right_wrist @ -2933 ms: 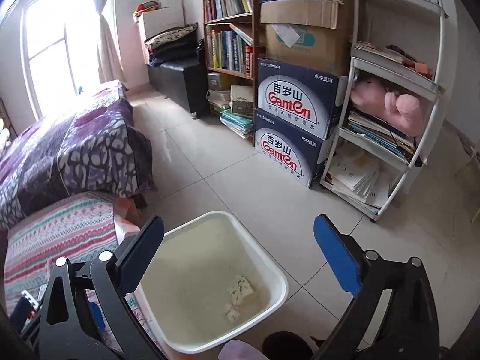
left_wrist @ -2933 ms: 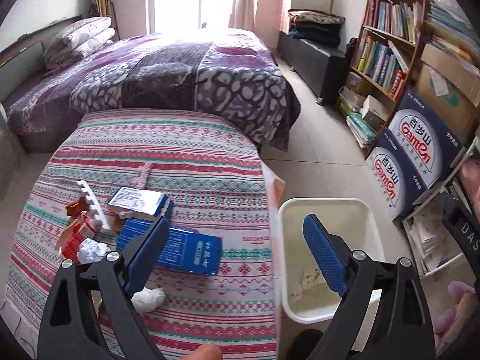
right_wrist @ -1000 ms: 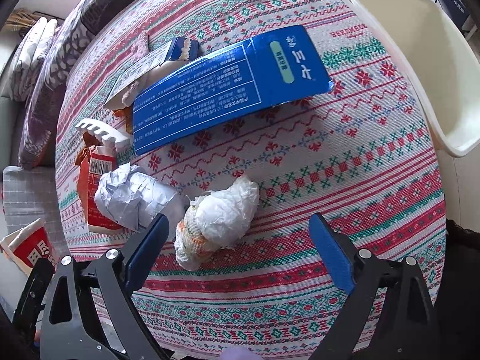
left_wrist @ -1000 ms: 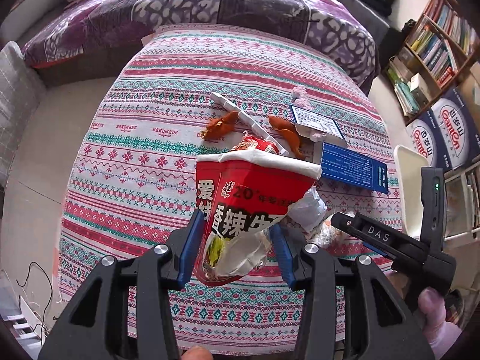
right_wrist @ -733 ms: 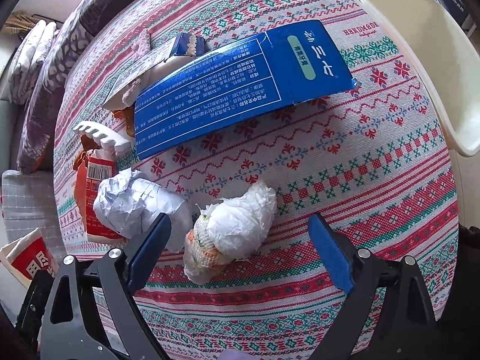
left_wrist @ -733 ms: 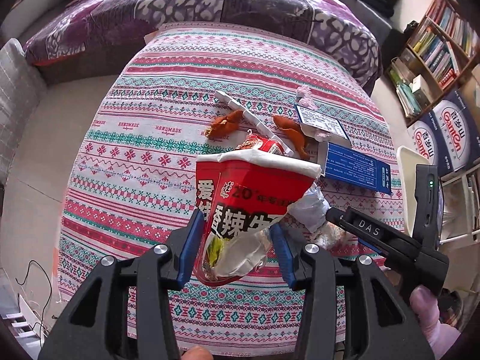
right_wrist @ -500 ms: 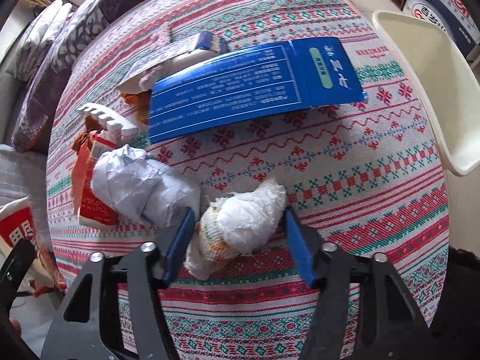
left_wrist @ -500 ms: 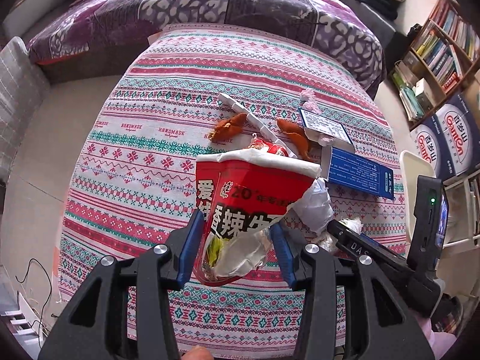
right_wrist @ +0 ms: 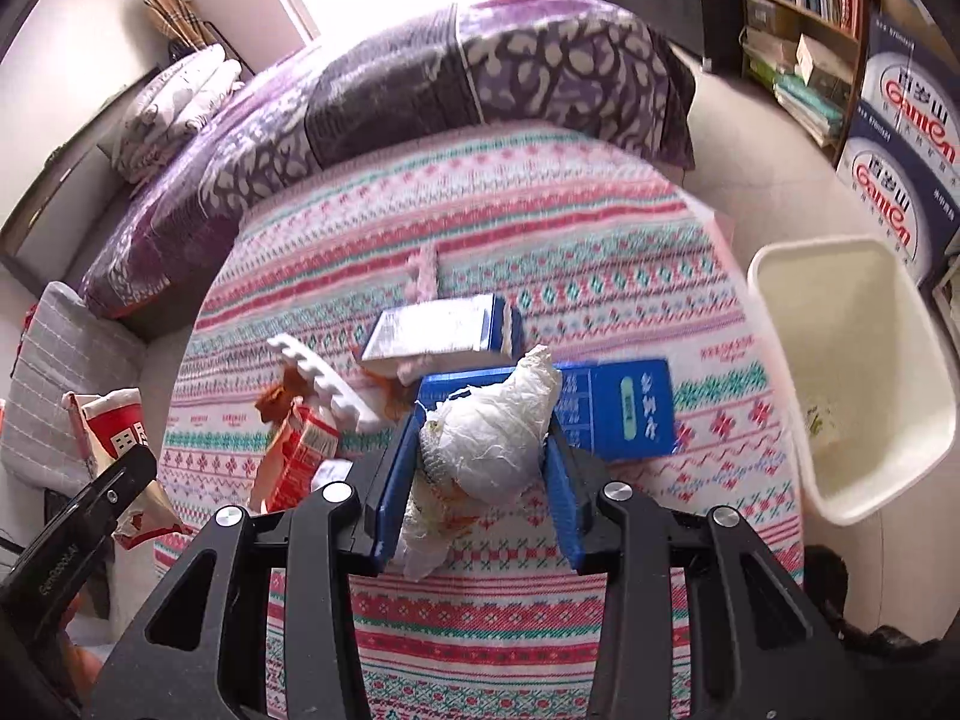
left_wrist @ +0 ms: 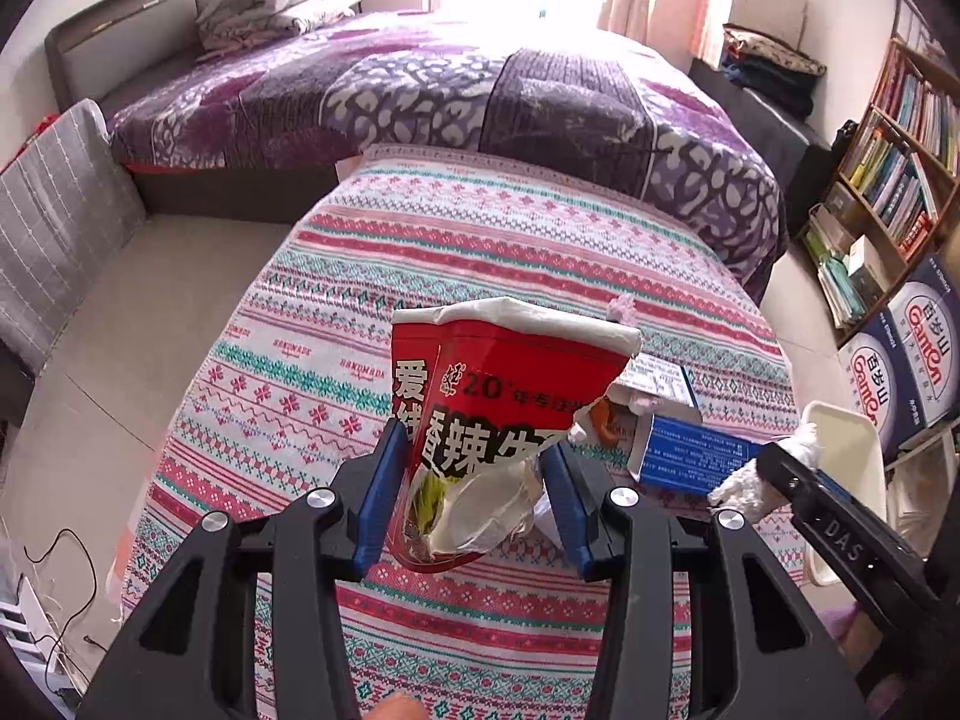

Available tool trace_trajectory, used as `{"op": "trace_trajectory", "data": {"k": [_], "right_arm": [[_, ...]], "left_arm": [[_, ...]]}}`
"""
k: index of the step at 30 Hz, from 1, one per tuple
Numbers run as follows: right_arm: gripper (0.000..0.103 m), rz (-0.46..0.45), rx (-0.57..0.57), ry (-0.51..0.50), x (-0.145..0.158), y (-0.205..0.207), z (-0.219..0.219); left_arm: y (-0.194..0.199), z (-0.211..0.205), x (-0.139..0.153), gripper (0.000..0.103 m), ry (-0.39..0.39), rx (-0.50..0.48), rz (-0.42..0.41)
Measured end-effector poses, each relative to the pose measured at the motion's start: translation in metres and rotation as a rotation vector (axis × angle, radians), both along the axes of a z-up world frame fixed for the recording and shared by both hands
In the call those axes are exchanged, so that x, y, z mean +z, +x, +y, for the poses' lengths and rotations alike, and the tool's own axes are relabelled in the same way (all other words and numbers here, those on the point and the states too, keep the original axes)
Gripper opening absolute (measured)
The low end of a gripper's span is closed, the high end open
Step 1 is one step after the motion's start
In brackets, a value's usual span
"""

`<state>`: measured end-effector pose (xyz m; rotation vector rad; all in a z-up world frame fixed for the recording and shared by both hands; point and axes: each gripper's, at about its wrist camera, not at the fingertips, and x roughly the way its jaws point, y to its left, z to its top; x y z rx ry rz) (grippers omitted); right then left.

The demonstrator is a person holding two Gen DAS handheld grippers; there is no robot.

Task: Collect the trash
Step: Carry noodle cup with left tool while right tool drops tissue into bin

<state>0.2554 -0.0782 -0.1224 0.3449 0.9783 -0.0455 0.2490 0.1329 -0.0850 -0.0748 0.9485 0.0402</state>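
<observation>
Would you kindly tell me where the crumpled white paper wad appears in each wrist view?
Left wrist view: crumpled white paper wad, far right, at the right gripper's tip.
Right wrist view: wad, centre, clamped between the blue pads.
Shared landmark: flat blue carton on the striped cloth, just behind the wad.

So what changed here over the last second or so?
The right gripper has just closed on the white wad, which lay on the patterned cloth, and lifted it clear. The left gripper kept its grip on the red packet and rose a little. The blue box, the other scraps and the cream bin stayed put.
</observation>
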Motion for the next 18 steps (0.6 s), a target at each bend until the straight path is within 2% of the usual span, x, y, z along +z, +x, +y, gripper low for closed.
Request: {"op": "trace_trajectory", "data": {"k": [10, 18], "right_arm": [[0.038, -0.256, -0.049, -0.233, 0.055, -0.026, -0.022], [0.039, -0.337, -0.111, -0.359, 0.068, -0.04, -0.044]], "left_arm": [[-0.005, -0.037, 0.028, 0.046, 0.076, 0.049, -0.204], [-0.005, -0.068, 0.036, 0.046, 0.084, 0.055, -0.263]]}}
